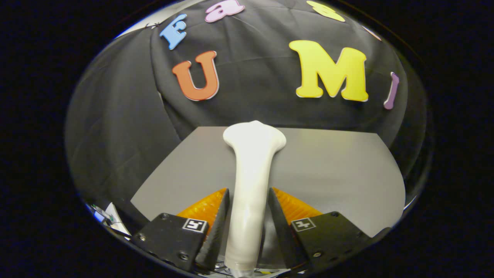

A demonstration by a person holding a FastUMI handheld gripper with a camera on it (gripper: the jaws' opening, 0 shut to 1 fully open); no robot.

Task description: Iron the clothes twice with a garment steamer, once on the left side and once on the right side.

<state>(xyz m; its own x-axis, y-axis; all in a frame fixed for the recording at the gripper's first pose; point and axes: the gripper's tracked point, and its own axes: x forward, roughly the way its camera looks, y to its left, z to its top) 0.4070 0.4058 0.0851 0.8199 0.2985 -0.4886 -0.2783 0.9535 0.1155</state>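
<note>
A white garment steamer point(252, 154) runs forward from between my fingers, its wider head point(254, 135) pointing away over the grey tabletop point(339, 173). My gripper point(247, 190) is shut on the steamer's slim handle, one finger pressing each side. The handle's lower end is hidden below the fingers. The steamer is held above the table, roughly along its middle.
The grey tabletop ends at the black cloth booth wall point(115, 127) just beyond the steamer head. Papers and cables point(106, 216) lie off the table's near left corner.
</note>
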